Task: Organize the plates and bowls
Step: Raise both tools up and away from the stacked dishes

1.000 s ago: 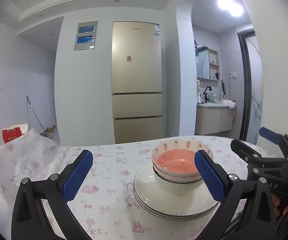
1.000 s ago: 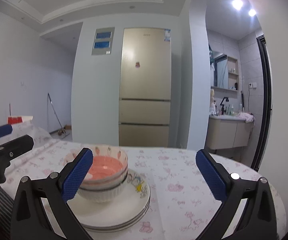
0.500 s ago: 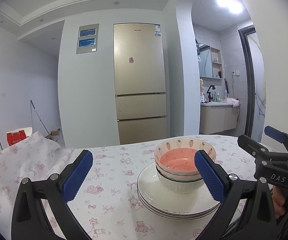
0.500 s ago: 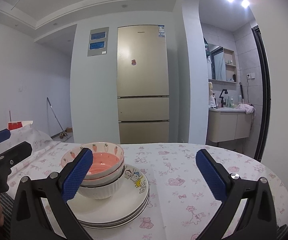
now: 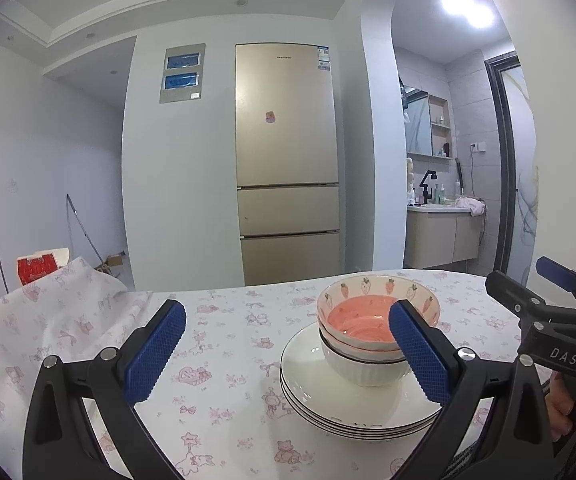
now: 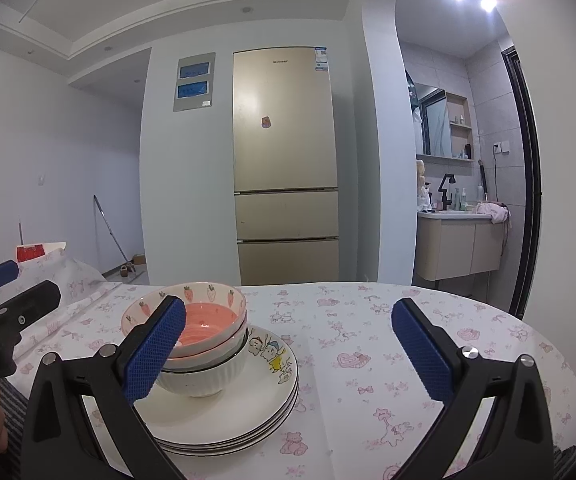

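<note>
Pink bowl [image 5: 371, 316] nested in white bowl [image 5: 361, 372], atop stacked plates [image 5: 327, 400]

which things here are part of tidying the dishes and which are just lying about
Part of the job: pink bowl, white bowl, stack of plates, left gripper, right gripper.

Just lying about: fridge, red box, tablecloth, bathroom sink cabinet.

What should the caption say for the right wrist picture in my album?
Open right gripper faces nested bowls stacked on plates on a table.
</note>
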The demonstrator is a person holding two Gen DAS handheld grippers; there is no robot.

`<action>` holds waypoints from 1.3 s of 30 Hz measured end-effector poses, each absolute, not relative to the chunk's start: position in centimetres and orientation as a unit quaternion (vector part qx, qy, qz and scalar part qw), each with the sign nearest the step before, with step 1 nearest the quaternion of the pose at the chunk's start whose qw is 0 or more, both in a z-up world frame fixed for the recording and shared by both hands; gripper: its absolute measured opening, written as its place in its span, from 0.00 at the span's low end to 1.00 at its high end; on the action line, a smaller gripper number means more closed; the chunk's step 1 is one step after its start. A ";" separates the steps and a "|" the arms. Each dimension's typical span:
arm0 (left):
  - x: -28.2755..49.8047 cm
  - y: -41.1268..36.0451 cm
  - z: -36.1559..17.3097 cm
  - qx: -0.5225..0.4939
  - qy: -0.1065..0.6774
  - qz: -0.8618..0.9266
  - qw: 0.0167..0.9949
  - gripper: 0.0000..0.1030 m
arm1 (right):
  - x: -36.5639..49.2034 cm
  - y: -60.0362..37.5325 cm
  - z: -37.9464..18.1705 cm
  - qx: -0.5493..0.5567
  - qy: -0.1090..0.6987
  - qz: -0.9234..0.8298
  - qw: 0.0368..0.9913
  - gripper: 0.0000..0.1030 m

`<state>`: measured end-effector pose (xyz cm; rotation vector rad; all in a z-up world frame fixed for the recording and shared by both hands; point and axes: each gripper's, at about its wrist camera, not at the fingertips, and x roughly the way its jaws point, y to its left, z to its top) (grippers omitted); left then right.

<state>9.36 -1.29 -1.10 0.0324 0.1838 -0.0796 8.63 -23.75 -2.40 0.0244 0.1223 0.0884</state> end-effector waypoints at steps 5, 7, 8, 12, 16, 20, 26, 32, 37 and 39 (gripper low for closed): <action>9.4 -1.2 -1.1 0.014 0.093 -0.037 0.995 1.00 | 8.6 -23.3 -2.4 0.001 0.061 0.043 0.997 1.00; 9.5 -1.2 -1.2 0.015 0.095 -0.036 0.995 1.00 | 8.6 -23.2 -2.4 0.000 0.061 0.043 0.997 1.00; 9.6 -1.3 -1.2 0.016 0.098 -0.034 0.995 1.00 | 8.6 -23.2 -2.4 0.000 0.062 0.043 0.997 1.00; 9.9 -1.3 -1.4 0.016 0.104 -0.029 0.994 1.00 | 8.5 -23.2 -2.4 0.002 0.061 0.043 0.997 1.00; 9.9 -1.3 -1.3 0.017 0.103 -0.029 0.994 1.00 | 8.5 -23.2 -2.4 0.001 0.061 0.043 0.997 1.00; 9.9 -1.3 -1.4 0.018 0.103 -0.029 0.994 1.00 | 8.5 -23.2 -2.4 0.001 0.062 0.043 0.997 1.00; 9.9 -1.2 -1.4 0.017 0.103 -0.029 0.994 1.00 | 8.5 -23.2 -2.4 0.001 0.062 0.043 0.997 1.00; 9.9 -1.2 -1.4 0.017 0.103 -0.029 0.994 1.00 | 8.4 -23.2 -2.4 -0.004 0.059 0.042 0.997 1.00; 10.0 -1.3 -1.4 0.017 0.104 -0.029 0.994 1.00 | 8.2 -23.2 -2.4 -0.008 0.054 0.040 0.998 1.00; 10.0 -1.2 -1.4 0.016 0.105 -0.029 0.994 1.00 | 8.2 -23.2 -2.4 -0.008 0.055 0.040 0.998 1.00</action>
